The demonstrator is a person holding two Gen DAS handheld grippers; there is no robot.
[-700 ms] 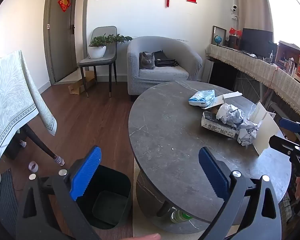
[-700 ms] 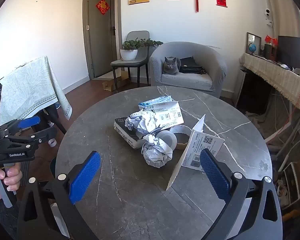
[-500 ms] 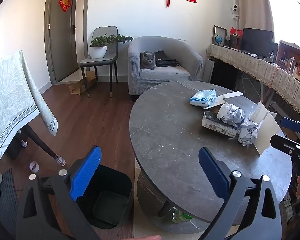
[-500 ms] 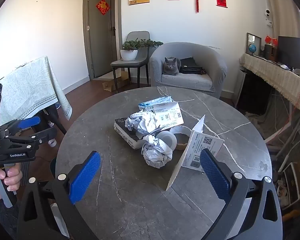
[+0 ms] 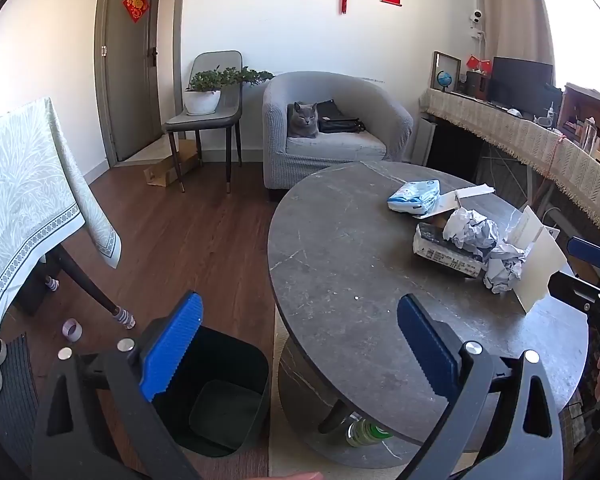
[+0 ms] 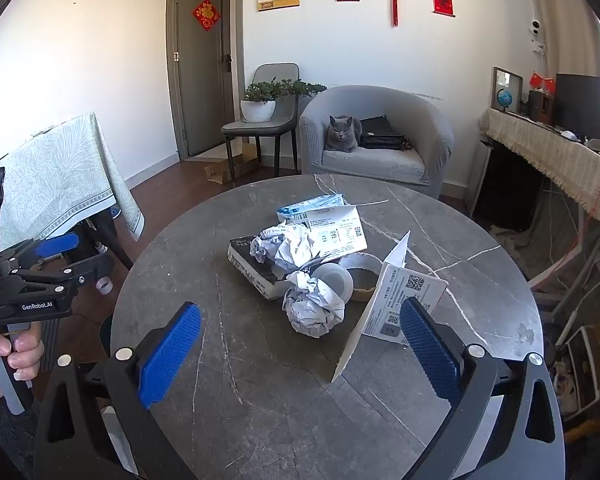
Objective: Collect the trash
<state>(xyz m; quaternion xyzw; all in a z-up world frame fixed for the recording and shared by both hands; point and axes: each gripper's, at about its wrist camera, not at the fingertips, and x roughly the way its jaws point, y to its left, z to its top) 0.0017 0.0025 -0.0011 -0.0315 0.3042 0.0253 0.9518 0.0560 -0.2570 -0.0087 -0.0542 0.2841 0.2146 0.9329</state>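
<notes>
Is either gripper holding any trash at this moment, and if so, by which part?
Nothing is held. The left gripper and right gripper are both open and empty; the crumpled paper lies untouched on the table.

A grey cat (image 6: 342, 133) sits in a grey armchair (image 6: 376, 140) against the white wall (image 6: 476, 40), beside a chair (image 5: 208, 116) on wooden floor (image 5: 188, 236).

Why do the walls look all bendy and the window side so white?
Both wrist views use fisheye lenses, so the door and round table curve, with dark corners. In the left wrist view sunlight blows out the window side at the upper right; the cat stays sharp.
</notes>
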